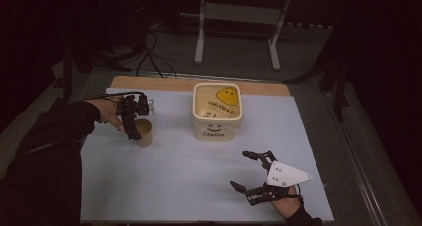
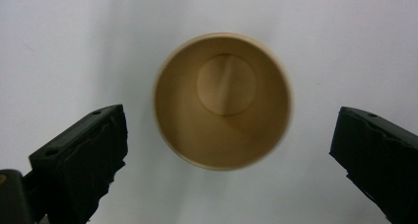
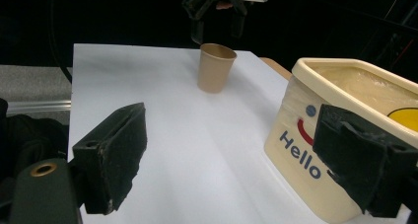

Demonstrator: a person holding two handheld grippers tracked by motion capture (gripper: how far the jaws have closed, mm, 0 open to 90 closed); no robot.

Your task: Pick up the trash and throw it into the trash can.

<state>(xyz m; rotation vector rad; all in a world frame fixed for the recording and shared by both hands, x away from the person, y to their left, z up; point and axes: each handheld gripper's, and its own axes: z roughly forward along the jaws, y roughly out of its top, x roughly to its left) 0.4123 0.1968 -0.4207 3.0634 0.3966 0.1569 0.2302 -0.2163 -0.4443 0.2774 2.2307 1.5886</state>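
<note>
White table sheet [image 1: 199, 186] across a wooden tabletop, dim room behind. Near the far middle, a cream square tub [image 1: 217, 111] printed with "Hello" and a yellow smiley face, upright and open-topped; contents hard to tell, perhaps a pale liner. To its left and well apart, a brown paper cup [image 1: 144, 132], upright on the sheet, empty, its round base plain to see from straight above in the left gripper view [image 2: 223, 100]. Left gripper [image 1: 130, 120] poised directly over the cup, pointing down, jaws spread wide on either side of the rim without touching it. Right gripper [image 1: 253, 172] low at the near right of the sheet, well apart from cup and tub, jaws spread, nothing between them, aimed toward the tub [image 3: 345, 130] and the distant cup [image 3: 216, 67].

Judged progress: early. Cup not yet gripped or lifted; approach lined up, grasp and any carrying, possibly toward the tub, still to come.
</note>
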